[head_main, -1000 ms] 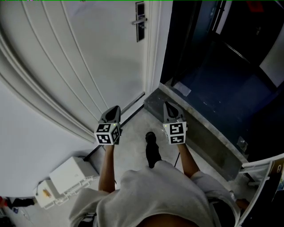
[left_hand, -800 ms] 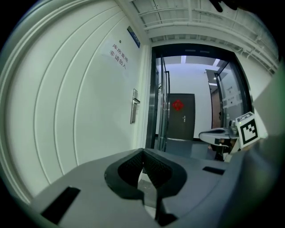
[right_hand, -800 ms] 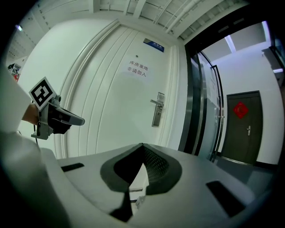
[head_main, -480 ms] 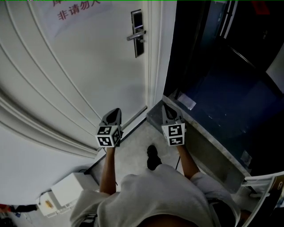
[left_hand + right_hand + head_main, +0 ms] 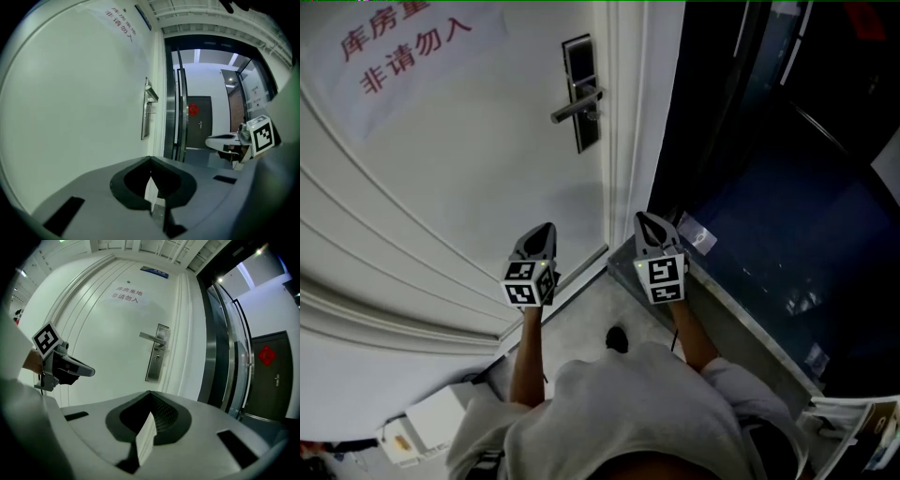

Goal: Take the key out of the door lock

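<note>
Facing a white door (image 5: 469, 206) w/ a steel lock plate (image 5: 578, 94) & lever handle (image 5: 572, 107) near its right edge, a red-lettered sign (image 5: 403, 47) top left, and a dark doorway (image 5: 769, 187) to the right. Holding left gripper (image 5: 546, 228) & right gripper (image 5: 643, 217) out low, side by side, both aimed roughly level at the door's lower part. Showing jaws of both closed tip to tip, w/ nothing between them, in each gripper view.

Judging progress: barely begun. Not yet at the lock, not yet touching the key. Approach, grip & pull-out all left to do.

Finding the lock well apart from both sets of jaws: higher up the door in head view, above & betw. the two grippers. Seeing, in right gripper view, the plate above & slightly right of the jaw tips, far off, w/ a small bit under the handle, prob. the key (image 5: 157, 357), too small to confirm. Seeing, in left gripper view, the plate nearly edge-on, above the jaw tips & far ahead.

Would need jaws raised to lock height & opened before any grip. Prob. a job for right gripper, being on the lock side of the door.
</note>
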Motion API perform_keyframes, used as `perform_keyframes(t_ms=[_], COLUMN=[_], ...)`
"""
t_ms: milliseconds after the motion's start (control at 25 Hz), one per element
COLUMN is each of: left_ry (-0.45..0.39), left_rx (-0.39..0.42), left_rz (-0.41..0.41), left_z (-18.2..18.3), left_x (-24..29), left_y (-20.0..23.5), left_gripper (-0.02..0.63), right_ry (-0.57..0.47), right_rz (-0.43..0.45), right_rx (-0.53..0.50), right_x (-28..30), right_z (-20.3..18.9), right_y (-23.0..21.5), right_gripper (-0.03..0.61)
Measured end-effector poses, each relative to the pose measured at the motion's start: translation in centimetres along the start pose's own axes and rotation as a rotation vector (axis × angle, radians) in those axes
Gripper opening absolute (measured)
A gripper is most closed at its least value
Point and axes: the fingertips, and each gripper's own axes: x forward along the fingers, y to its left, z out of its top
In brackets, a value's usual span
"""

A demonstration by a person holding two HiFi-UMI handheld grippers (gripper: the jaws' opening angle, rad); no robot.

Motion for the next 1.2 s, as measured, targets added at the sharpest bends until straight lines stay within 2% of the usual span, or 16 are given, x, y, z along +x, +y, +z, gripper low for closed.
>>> perform_keyframes(t_ms=[440,800,1200], left_ry=[0.020,0.047,0.043], left_rx=[0.015,0.001,0.012], left_rz=[0.019,0.034,-0.012], left_z=[1.5,0.2,1.0], left_x=[8.1,8.5,9.4], left_y=[1.9,3.0,3.8], left_gripper=[0.018,0.018,0.018], right_ry=[0.009,0.032,0.042], right_rz=[0.046,0.077,0.038], right_rx=[0.009,0.021,0.029], right_x=[7.8,9.6,10.8], right_z=[-1.1,-2.2,-1.8], right_y=[-4.0,-2.7,-2.1], right_gripper=[0.023,0.023,0.023])
